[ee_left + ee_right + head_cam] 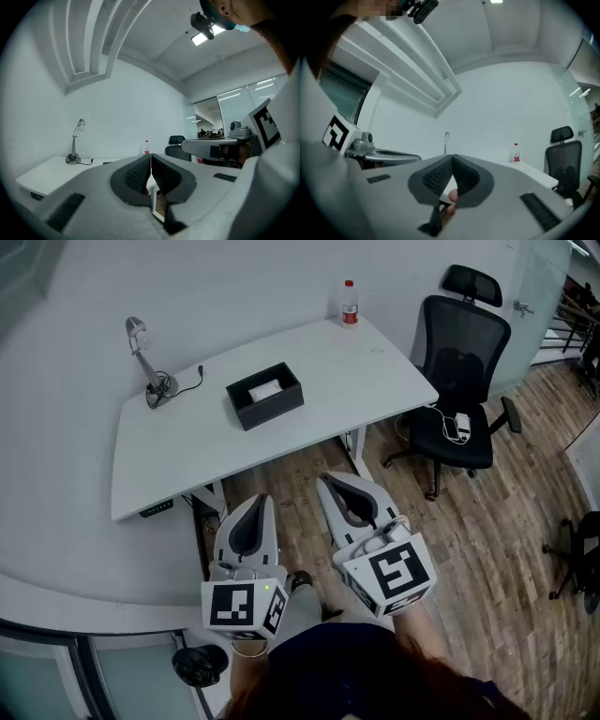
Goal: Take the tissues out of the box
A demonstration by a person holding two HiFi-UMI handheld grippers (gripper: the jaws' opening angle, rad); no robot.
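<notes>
**Gripper state.** The left gripper (257, 499) is held short of the worktop (366, 371), over the wooden floor (487, 521). In the left gripper view its fingers (138, 172) stand together, tips meeting, with nothing between them. The right gripper (328, 479) sits just beside it. In the right gripper view its fingers (464, 173) are likewise closed tip to tip and hold nothing.

**Task object.** The black box (265, 396) rests on the worktop, straight ahead of the left fingers and ahead and to the left of the right fingers, well apart from both. Its top is open, and white tissues (265, 388) lie inside it.

**Surroundings.**
- The desk lamp (145, 362) stands on the worktop, ahead and to the left of both sets of fingers and beyond the box.
- The bottle (349, 303) with a red cap stands at the far edge of the worktop, ahead and slightly to the right of the right fingers.
- The black office chair (459, 381) stands on the floor to the right of the right fingers, past the end of the worktop.
</notes>
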